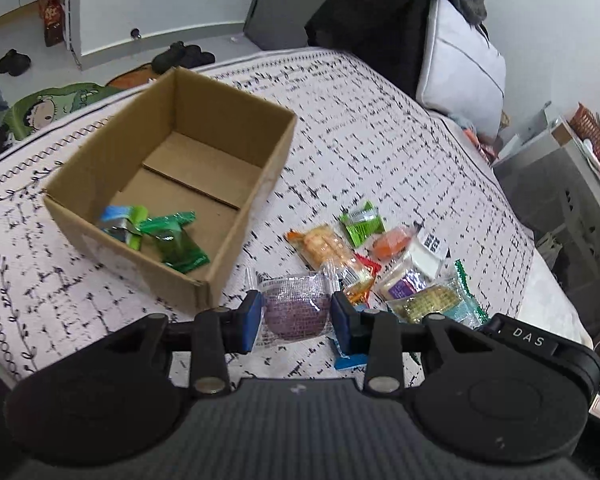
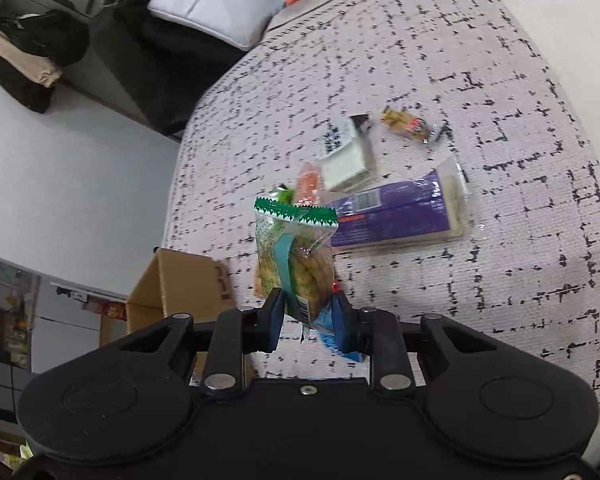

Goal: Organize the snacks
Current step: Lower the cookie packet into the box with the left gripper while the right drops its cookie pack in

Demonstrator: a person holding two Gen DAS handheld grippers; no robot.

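Left wrist view: cardboard box (image 1: 168,184) interior visible, two green packets (image 1: 156,236) inside; right wrist view shows only its outer corner.
Left hand-held gripper (image 1: 296,320) clamps a purple snack (image 1: 294,312) over the bed (image 1: 380,128); right hand-held gripper (image 2: 308,320) grips a green-edged snack packet (image 2: 296,256), lifted.

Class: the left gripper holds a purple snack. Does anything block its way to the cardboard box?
Nothing visible does. The purple snack sits in the left gripper beside the box's near corner; only the box wall must be cleared, and the top is open.
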